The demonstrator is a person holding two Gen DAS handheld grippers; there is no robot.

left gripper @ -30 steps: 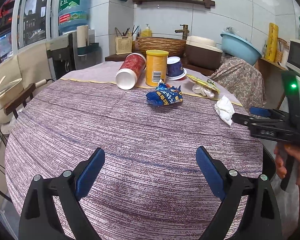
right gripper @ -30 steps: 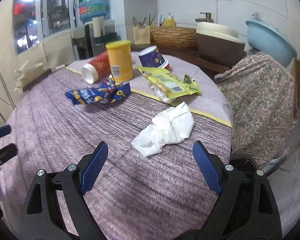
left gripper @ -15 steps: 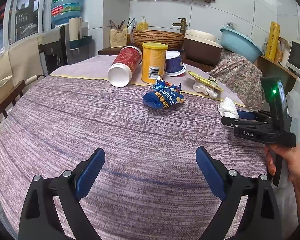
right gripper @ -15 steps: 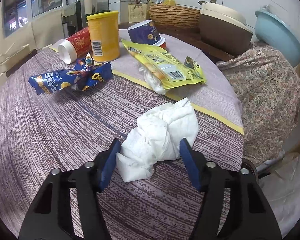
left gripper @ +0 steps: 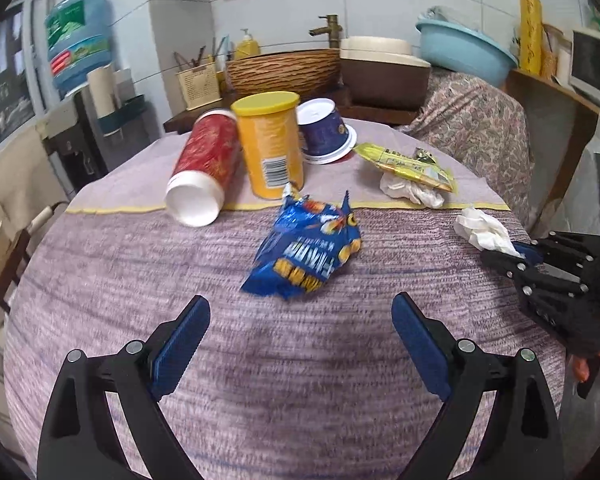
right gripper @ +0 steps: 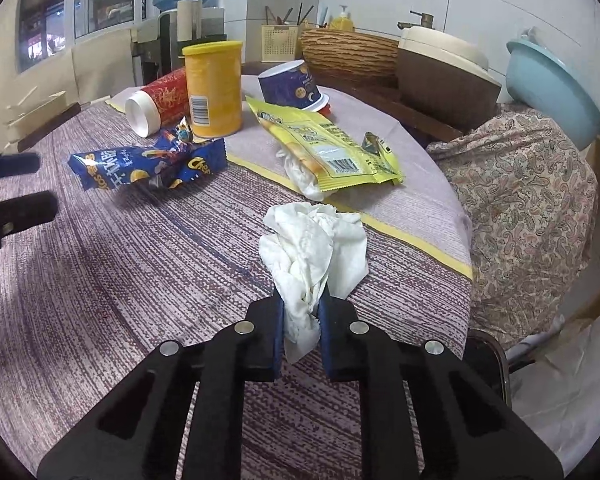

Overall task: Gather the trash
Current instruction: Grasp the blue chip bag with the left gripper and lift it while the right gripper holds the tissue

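Note:
My right gripper (right gripper: 302, 312) is shut on a crumpled white tissue (right gripper: 312, 248) near the table's right edge; it also shows in the left wrist view (left gripper: 485, 233), where the right gripper (left gripper: 520, 254) pinches it. My left gripper (left gripper: 300, 320) is open and empty, just short of a crumpled blue snack bag (left gripper: 306, 250), which the right wrist view (right gripper: 148, 162) shows too. Further back lie a yellow wrapper (right gripper: 324, 144) over another tissue (right gripper: 304, 174), a tipped red can (left gripper: 204, 164), an upright yellow can (left gripper: 270, 144) and an overturned blue cup (left gripper: 324, 130).
The round table has a striped purple cloth (left gripper: 140, 280). Behind it are a wicker basket (left gripper: 284, 68), a brown pot (left gripper: 384, 70) and a blue basin (left gripper: 464, 50). A paisley-covered object (right gripper: 528, 200) stands right of the table. A chair (left gripper: 8, 240) stands at the left.
My right gripper closed on the white tissue and holds it. My left gripper moved forward toward the blue snack bag, staying open.

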